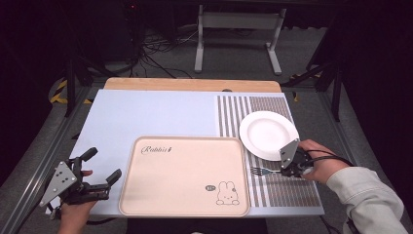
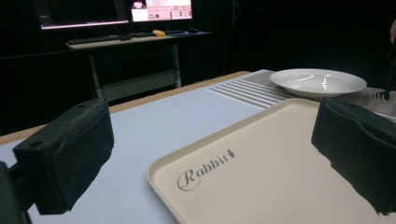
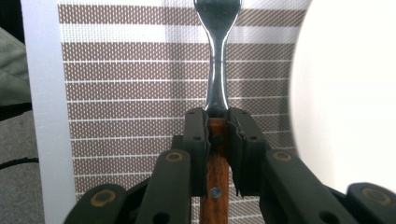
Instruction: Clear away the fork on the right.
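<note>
A fork (image 1: 263, 170) with a wooden handle lies on the striped placemat (image 1: 287, 190), tines toward the beige tray (image 1: 146, 195). My right gripper (image 1: 290, 170) is shut on the fork (image 3: 217, 84), its pads (image 3: 195, 140) pressing both sides of the brown handle. A white plate (image 1: 268, 134) sits on the placemat just behind it, and fills the right edge as the plate (image 3: 345, 93) in the right gripper view. My left gripper (image 1: 104, 168) hovers open at the table's front left corner, nothing between its pads (image 2: 65, 158), facing the tray (image 2: 261, 168) and the distant plate (image 2: 317, 81).
The tray carries a "Rabbit" print (image 1: 156, 149) and a bunny drawing (image 1: 228, 192). A pale blue mat (image 1: 146, 114) covers the table, with a wooden strip (image 1: 192, 84) at its far edge. A metal stand (image 1: 238, 36) is on the floor beyond.
</note>
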